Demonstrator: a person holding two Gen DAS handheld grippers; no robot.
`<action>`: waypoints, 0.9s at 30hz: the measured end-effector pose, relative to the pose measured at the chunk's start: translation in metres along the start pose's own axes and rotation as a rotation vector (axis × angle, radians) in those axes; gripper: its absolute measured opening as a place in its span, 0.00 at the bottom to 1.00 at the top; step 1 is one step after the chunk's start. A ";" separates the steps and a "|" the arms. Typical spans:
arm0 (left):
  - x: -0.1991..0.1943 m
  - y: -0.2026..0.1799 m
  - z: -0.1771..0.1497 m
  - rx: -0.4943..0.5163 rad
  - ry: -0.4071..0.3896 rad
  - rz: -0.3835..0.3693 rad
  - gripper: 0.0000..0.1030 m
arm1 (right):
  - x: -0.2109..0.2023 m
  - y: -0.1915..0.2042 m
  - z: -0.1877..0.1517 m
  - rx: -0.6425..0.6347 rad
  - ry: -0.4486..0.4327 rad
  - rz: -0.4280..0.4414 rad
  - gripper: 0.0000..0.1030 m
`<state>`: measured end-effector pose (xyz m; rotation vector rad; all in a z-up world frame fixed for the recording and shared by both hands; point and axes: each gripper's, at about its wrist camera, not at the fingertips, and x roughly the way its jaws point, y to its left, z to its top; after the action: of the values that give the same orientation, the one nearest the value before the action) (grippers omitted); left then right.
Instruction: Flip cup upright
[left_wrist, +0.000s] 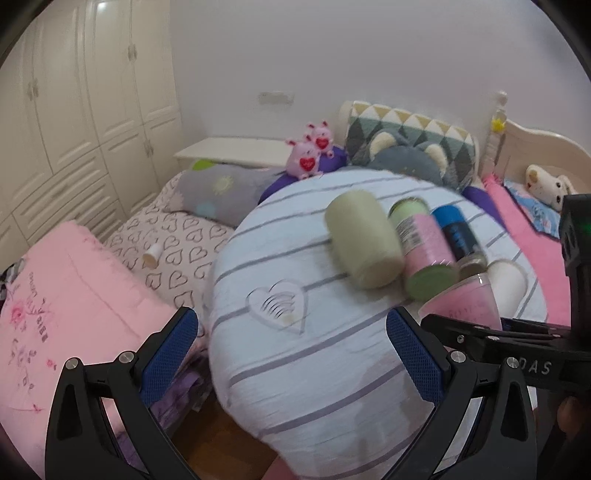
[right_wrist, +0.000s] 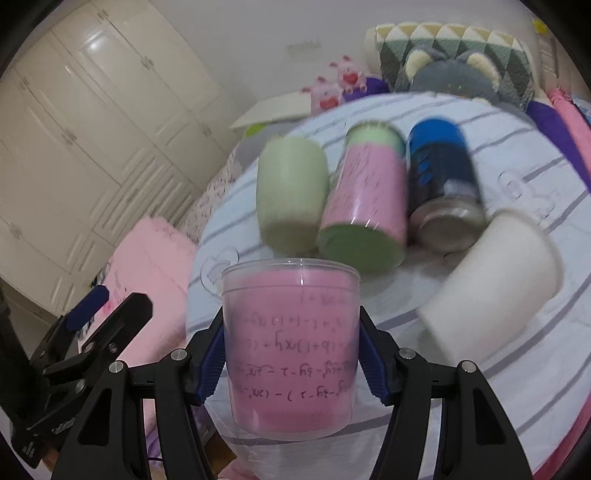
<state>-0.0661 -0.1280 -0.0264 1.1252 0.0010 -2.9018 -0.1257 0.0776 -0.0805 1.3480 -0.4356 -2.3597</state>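
Observation:
My right gripper (right_wrist: 291, 354) is shut on a clear plastic cup with a pink paper lining (right_wrist: 291, 347), held over the near edge of a round table with a striped cloth (right_wrist: 498, 155). The handwriting on the lining reads upside down. The cup also shows at the right of the left wrist view (left_wrist: 465, 302). My left gripper (left_wrist: 291, 350) is open and empty over the table's near edge. On their sides behind lie a pale green cup (right_wrist: 291, 195), a pink and green cup (right_wrist: 365, 206), a blue can (right_wrist: 443, 177) and a white cup (right_wrist: 495, 284).
The round table (left_wrist: 295, 369) stands beside a bed with a pink quilt (left_wrist: 66, 306), a heart-print sheet (left_wrist: 173, 251), pillows and plush toys (left_wrist: 310, 155). White wardrobes (left_wrist: 74, 110) stand at the left. Wooden floor (left_wrist: 218, 450) shows below.

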 end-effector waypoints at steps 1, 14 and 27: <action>0.003 0.004 -0.003 -0.004 0.011 0.008 1.00 | 0.006 0.001 -0.001 -0.001 0.019 0.004 0.62; 0.003 0.008 -0.015 -0.043 0.037 -0.012 1.00 | 0.008 0.011 -0.007 -0.048 0.033 -0.024 0.77; 0.000 -0.043 -0.011 0.020 0.046 -0.038 1.00 | -0.061 0.000 -0.016 -0.203 -0.115 -0.299 0.78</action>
<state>-0.0603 -0.0845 -0.0352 1.2082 -0.0052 -2.9146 -0.0834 0.1054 -0.0433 1.2592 -0.0216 -2.6475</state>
